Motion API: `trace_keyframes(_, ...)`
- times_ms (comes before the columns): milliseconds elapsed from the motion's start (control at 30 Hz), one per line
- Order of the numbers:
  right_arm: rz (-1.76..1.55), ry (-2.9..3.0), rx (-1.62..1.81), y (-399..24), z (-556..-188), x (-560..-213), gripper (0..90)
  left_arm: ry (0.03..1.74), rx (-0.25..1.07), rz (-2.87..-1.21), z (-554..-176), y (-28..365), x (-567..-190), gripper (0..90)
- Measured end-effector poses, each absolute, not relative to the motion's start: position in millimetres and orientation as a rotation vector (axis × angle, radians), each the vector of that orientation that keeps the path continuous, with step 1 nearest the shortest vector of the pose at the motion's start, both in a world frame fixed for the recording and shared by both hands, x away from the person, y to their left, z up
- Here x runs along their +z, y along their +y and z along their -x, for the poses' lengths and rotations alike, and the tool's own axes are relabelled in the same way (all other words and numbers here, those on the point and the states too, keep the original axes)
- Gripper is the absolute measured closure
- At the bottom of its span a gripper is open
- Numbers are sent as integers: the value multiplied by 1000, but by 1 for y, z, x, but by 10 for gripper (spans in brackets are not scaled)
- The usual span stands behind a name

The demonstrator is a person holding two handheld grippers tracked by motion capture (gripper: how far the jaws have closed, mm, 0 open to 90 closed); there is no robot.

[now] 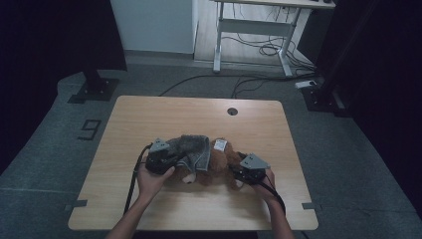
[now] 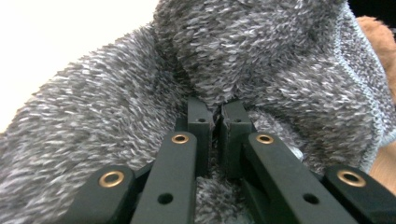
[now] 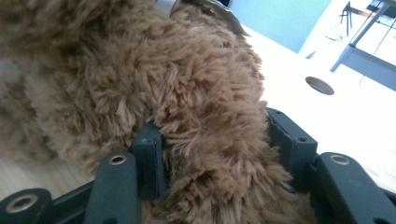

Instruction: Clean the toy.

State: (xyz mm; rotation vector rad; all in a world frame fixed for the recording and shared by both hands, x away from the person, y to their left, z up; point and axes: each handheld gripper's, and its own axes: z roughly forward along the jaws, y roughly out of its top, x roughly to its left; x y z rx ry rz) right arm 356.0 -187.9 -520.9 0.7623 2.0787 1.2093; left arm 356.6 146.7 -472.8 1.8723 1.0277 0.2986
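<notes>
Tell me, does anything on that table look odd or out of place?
Yes: the brown plush toy lies on its side with a grey sock bunched over one end. The left gripper pinches the sock; the right gripper has the toy's fur between its jaws. Nothing looks spilled or damaged.

A plush toy (image 1: 219, 167) lies near the middle of the bench (image 1: 149, 114), a knitted garment (image 1: 194, 149) draped over its left part. The left gripper (image 1: 166, 160) sits at the garment's left, the right gripper (image 1: 247, 172) at the toy's right.
</notes>
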Motion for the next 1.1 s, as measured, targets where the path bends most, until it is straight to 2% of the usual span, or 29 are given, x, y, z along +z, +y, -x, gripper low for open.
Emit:
trace_keyframes(100, -798, 2081, 1297, -195, -351, -515, 407, 1016, 299, -1869, -352, 148, -475, 849)
trace_keyframes(200, -875, 2041, 1396, -207, -344, -507, 294, 1007, 310, -1865, -346, 148, -478, 849)
trace_keyframes(267, -925, 2040, 1407, -213, -344, -505, 254, 1006, 306, -1858, -342, 150, -480, 849)
trace_keyframes(400, -1017, 2107, 1377, -224, -346, -517, 182, 1000, 285, -1843, -335, 154, -484, 850)
trace_keyframes(433, -1030, 2118, 1400, -227, -346, -520, 203, 996, 284, -1845, -333, 154, -484, 849)
trace_keyframes(533, -986, 2136, 1475, -228, -341, -524, 380, 992, 275, -1849, -330, 154, -482, 849)
trace_keyframes(667, -889, 2127, 1449, -225, -336, -522, 484, 984, 250, -1854, -330, 156, -465, 843)
trace_keyframes(800, -832, 2085, 1411, -226, -332, -525, 523, 948, 285, -1863, -332, 148, -440, 841)
trace_keyframes(1100, -745, 2045, 1377, -222, -330, -526, 528, 860, 300, -1908, -358, 99, -397, 838)
